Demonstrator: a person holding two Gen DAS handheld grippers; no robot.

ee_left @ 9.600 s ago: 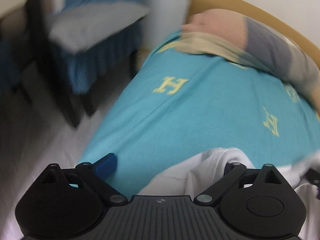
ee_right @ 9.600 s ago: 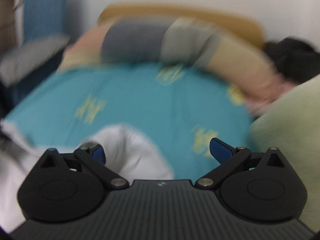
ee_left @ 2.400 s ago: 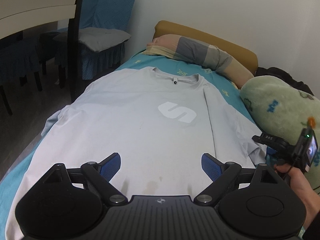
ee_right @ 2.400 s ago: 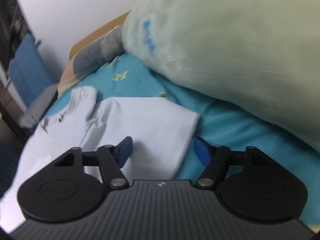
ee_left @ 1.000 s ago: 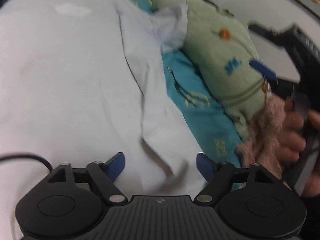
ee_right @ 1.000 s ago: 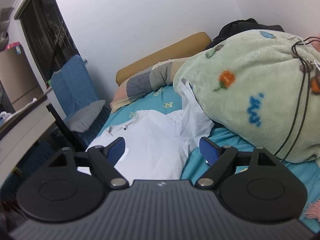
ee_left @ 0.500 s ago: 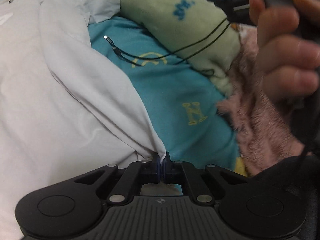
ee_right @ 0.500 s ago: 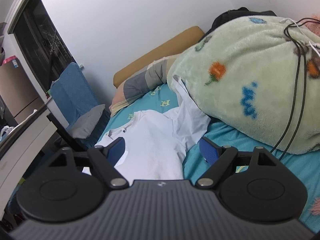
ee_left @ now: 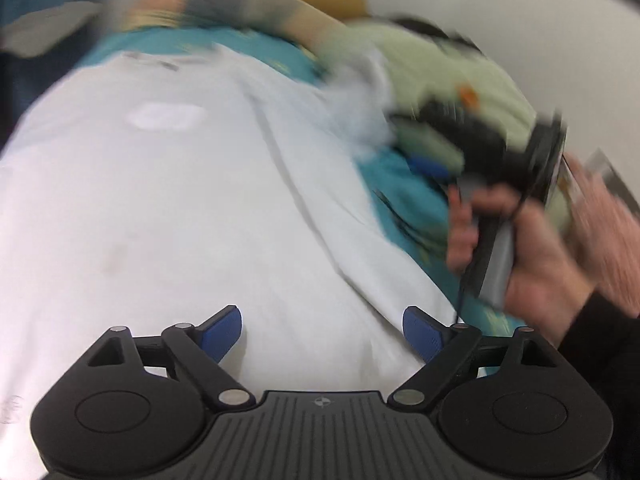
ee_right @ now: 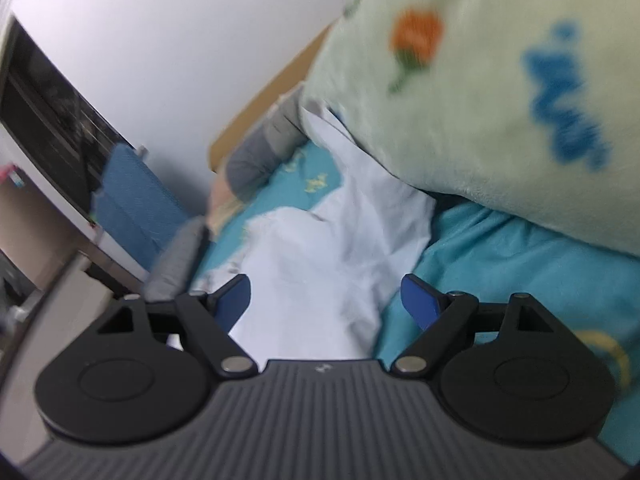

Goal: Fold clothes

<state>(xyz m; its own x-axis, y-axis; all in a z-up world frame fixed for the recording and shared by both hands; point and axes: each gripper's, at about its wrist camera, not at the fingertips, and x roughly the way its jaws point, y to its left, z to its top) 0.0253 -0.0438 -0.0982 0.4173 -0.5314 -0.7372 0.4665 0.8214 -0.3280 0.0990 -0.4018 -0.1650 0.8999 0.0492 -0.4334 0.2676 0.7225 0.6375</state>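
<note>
White t-shirt [ee_left: 168, 208] spread flat, front up, on the bed [ee_right: 520, 264], neck end far. Pale logo patch on chest. One side edge folded inward along a long crease; sleeve crumpled against the green blanket [ee_right: 480, 92].

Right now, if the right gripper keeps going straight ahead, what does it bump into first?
Probably the white shirt: the right gripper, jaws open, points at its crumpled sleeve on the teal bedsheet. The green blanket lies just right of that line; depth is unclear.

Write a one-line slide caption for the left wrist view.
Open left gripper above a white T-shirt spread on the teal bed sheet, right hand beside it.
</note>
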